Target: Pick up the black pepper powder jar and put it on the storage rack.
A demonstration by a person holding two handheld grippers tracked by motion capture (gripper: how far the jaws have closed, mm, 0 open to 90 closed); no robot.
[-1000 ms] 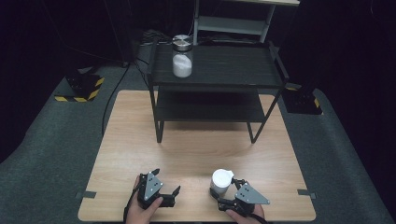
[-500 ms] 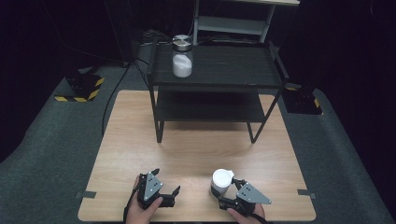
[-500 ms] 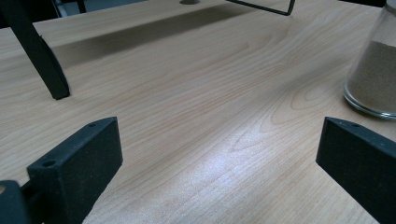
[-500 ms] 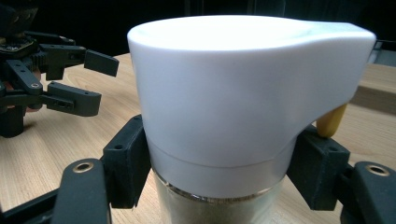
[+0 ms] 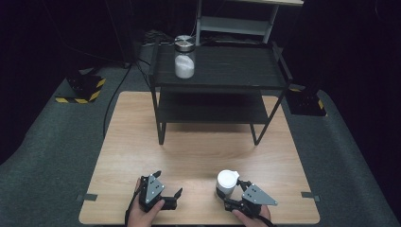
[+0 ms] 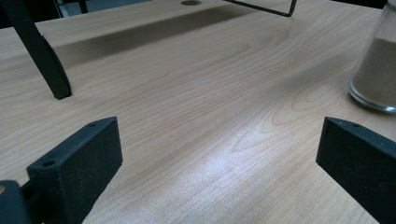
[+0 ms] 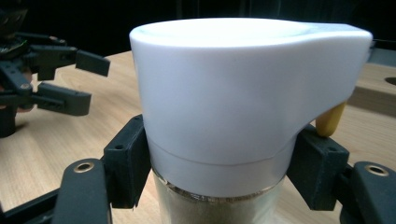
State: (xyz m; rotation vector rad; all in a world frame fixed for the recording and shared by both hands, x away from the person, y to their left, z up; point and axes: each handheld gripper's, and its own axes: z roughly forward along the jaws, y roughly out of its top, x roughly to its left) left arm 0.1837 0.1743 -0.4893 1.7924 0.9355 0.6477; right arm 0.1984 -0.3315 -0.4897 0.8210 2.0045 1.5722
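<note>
The right tool (image 7: 219, 182) pinches the white-capped jar (image 7: 233, 107) on the counter (image 5: 189, 156); beside it, the left tool (image 6: 219, 158) rests spread, holding nothing.

No readable text or labels

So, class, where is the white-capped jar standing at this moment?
In the high view the white-capped jar stands on the wooden table near its front edge, right of centre, clamped by the right tool, in front of the black shelf rack.
</note>
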